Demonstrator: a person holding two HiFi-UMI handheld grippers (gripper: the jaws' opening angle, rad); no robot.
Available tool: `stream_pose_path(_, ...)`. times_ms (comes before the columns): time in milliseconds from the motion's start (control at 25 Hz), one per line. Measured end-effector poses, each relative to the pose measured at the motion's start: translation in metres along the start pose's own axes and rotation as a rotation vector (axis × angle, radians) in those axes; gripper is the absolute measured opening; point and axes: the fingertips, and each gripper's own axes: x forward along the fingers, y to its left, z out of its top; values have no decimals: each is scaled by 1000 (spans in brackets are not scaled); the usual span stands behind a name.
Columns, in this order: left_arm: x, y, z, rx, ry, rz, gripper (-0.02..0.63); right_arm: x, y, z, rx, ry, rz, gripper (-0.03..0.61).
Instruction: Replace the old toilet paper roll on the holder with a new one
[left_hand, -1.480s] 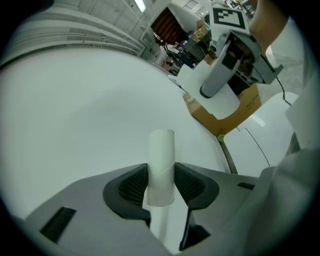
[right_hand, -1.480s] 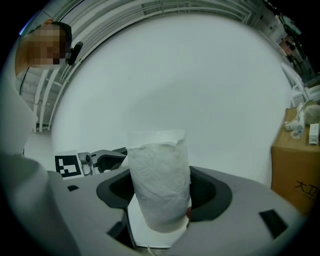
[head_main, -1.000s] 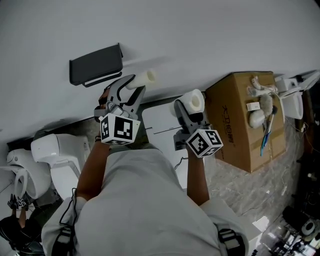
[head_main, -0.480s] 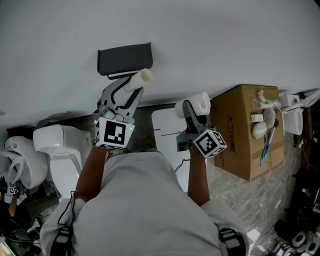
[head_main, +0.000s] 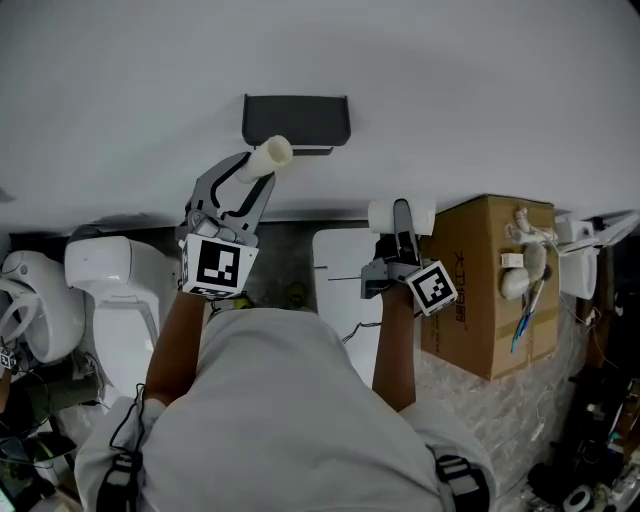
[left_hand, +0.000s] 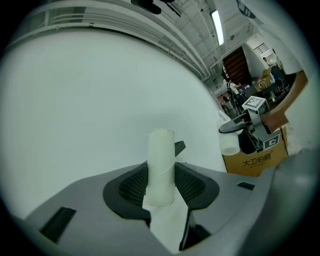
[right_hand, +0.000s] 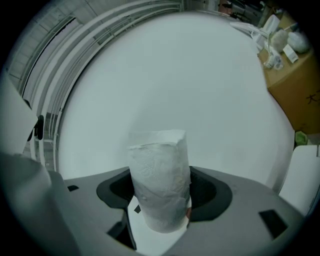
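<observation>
A dark grey holder (head_main: 295, 122) is fixed to the white wall. My left gripper (head_main: 252, 178) is shut on a thin white cardboard tube (head_main: 266, 156), the old roll's core, just below and left of the holder. In the left gripper view the tube (left_hand: 161, 162) stands upright between the pads. My right gripper (head_main: 402, 222) is shut on a new toilet paper roll (head_main: 384, 215), lower right of the holder. In the right gripper view that roll (right_hand: 160, 177) fills the jaws, facing bare wall.
A cardboard box (head_main: 490, 285) with small items on top stands at the right, also in the left gripper view (left_hand: 257, 160). A white toilet (head_main: 100, 290) sits at the left. A white panel (head_main: 340, 275) leans under the holder.
My left gripper has carried the tube up and closer to the holder. My right gripper has rolled, so the new roll now lies crosswise, and it has risen slightly.
</observation>
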Motion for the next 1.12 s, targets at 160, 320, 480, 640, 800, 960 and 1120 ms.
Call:
stream_pose_path(160, -17, 27, -8, -11, 15, 66, 189, 17, 12, -7, 37, 1, 39, 309)
stream_pose_path(320, -34, 51, -15, -46, 21, 134, 189, 32, 16, -14, 114, -5, 67, 308)
stream_pose_path(480, -53, 71, -24, -83, 28, 188, 189, 46, 24, -20, 170, -10, 101, 307)
stream_pose_path(640, -71, 93, -35, -152, 28, 246, 189, 63, 26, -21, 210, -24, 114, 307)
stream_pose_path(800, -86, 110, -42, -198, 25, 295, 189, 81, 30, -18, 237, -45, 131, 307)
stream_pose_path(960, -103, 120, -49, -203, 38, 323, 189, 94, 28, -22, 292, -84, 105, 304)
stream_pose_path(1120, -114, 122, -52, -199, 65, 359, 189, 109, 16, -23, 355, -99, 85, 301)
